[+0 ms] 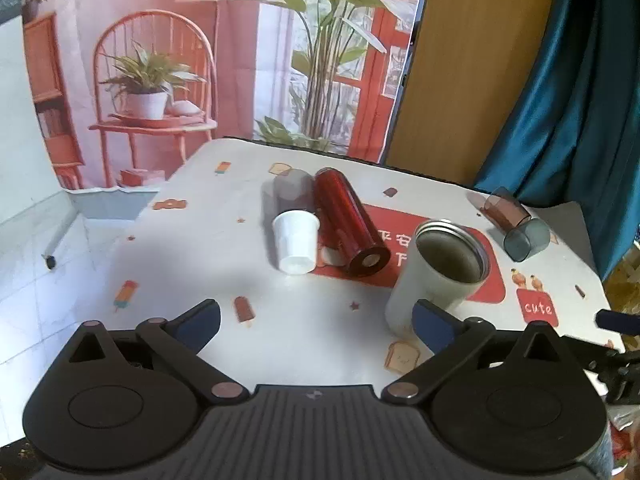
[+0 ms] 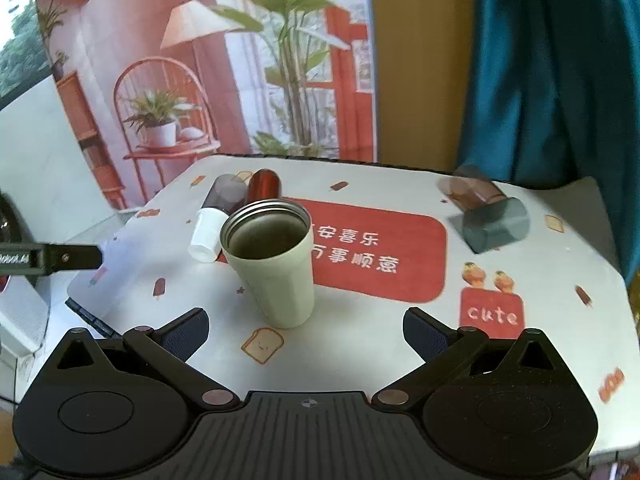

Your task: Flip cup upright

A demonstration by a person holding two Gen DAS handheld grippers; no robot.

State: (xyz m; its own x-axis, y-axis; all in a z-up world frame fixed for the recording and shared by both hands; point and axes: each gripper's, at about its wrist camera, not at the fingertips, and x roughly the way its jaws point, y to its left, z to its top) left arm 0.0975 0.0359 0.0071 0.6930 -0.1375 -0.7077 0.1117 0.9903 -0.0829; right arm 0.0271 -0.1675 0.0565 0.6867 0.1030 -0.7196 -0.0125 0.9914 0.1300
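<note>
The pale green cup (image 1: 436, 272) stands upright just beyond the left claw (image 1: 316, 320), whose fingers are spread.

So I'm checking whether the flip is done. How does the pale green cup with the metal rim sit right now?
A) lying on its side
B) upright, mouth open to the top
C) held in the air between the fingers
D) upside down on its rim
B: the pale green cup stands on its base on the table, open mouth up, and the right gripper is open and clear of it.
</note>
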